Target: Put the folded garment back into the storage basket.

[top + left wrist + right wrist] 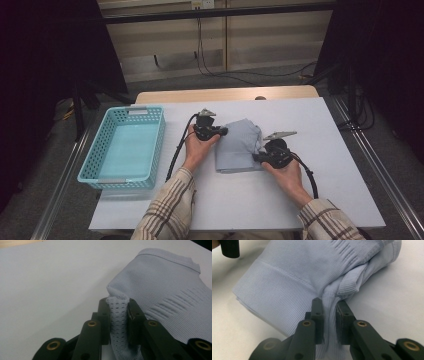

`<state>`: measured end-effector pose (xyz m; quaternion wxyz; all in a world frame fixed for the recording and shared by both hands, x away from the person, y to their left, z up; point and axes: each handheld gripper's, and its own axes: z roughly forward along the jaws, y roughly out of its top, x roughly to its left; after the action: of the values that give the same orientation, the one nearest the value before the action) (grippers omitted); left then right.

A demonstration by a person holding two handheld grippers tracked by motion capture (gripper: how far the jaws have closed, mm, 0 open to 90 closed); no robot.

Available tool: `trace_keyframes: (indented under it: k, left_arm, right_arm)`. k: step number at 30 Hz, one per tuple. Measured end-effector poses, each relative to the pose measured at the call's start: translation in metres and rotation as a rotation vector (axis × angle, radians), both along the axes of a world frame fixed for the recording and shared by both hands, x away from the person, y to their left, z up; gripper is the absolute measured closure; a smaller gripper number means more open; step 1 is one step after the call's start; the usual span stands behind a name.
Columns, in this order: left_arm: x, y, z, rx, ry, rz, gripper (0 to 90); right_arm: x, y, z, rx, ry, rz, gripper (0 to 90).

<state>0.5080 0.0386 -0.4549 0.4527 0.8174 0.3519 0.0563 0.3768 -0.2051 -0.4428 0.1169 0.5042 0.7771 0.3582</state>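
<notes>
Now both claws pinch a pale blue garment at mid-desk.

Largest first: the white desk (pixel 240 200) carries a turquoise basket (pixel 125 147) at its left, well apart from the folded garment (pixel 240 145) in the middle. The left claw (pixel 119 311) is clenched on a mesh edge at the garment's left, the right claw (pixel 329 308) on bunched ribbed fabric at its near right, probably to lift or fold it evenly.

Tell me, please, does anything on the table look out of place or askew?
Nothing is spilled or damaged. The garment lies rumpled on the table, pinched by the left gripper and right gripper, its ribbed edge bunched by the right one. The basket sits square and empty.
</notes>
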Motion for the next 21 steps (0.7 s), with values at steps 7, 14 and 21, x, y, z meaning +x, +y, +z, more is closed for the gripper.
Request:
trace_keyframes:
  k: [7,14,21]
  left_arm:
    - [-0.002,0.001,0.008,0.028,-0.035,-0.014,76.5]
    - [-0.005,0.003,0.016,-0.034,-0.032,0.019,76.5]
    - [-0.008,0.003,0.022,-0.029,-0.059,0.022,76.6]
  right_arm:
    - [-0.003,-0.001,0.004,0.017,-0.023,0.004,80.1]
    - [-0.006,-0.001,0.010,0.046,-0.042,-0.004,80.4]
    - [-0.009,-0.001,0.015,0.055,-0.060,0.003,80.5]
